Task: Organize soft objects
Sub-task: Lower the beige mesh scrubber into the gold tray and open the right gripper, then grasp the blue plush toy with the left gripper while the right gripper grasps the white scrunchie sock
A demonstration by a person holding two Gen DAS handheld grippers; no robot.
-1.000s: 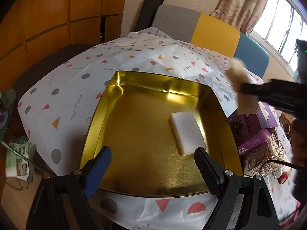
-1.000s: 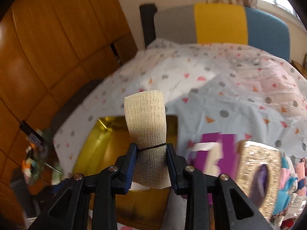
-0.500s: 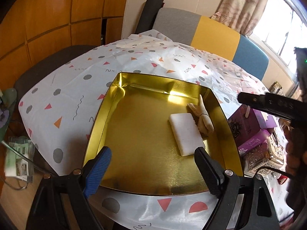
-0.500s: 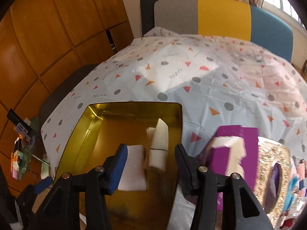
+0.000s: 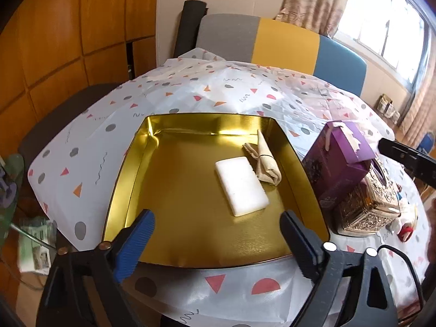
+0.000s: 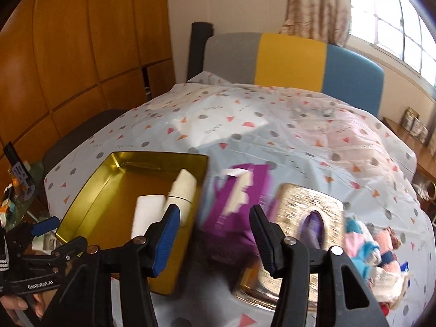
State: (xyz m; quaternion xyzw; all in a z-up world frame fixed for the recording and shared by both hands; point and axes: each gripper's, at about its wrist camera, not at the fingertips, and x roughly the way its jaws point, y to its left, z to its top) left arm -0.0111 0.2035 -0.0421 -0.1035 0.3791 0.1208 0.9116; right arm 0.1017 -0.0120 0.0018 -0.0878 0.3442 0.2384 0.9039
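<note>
Two soft things lie inside the gold tin [image 5: 128,179] on the worktop [image 5: 90,147]: a flat white sponge [image 5: 241,185] and a beige cloth roll [image 5: 265,160] bound by a thin dark band. They touch along one side, the roll against the tin's right wall and the sponge just left of it. The tin rests on a white cloth printed with grey dots and orange and red triangles. The left tool [image 5: 216,241] hangs over the near edge of the tin with its jaws spread wide, having just been opening, and nothing sits between them. The right tool [image 6: 215,233] is above the gap between the tin and a purple box [image 6: 239,204], its jaws partway apart after just opening, and nothing is gripped; the cloth roll [image 6: 184,190] and sponge [image 6: 145,212] lie beyond its left jaw, well clear of the pads. Just right of the tin stand the purple box [image 5: 338,163] and a glittery gold box [image 5: 373,204], touching each other. Further right, a heap of pink, blue and white soft items [image 6: 373,248] rests on the cloth. A chair [image 5: 272,41] with grey, yellow and blue panels stands behind the worktop.
</note>
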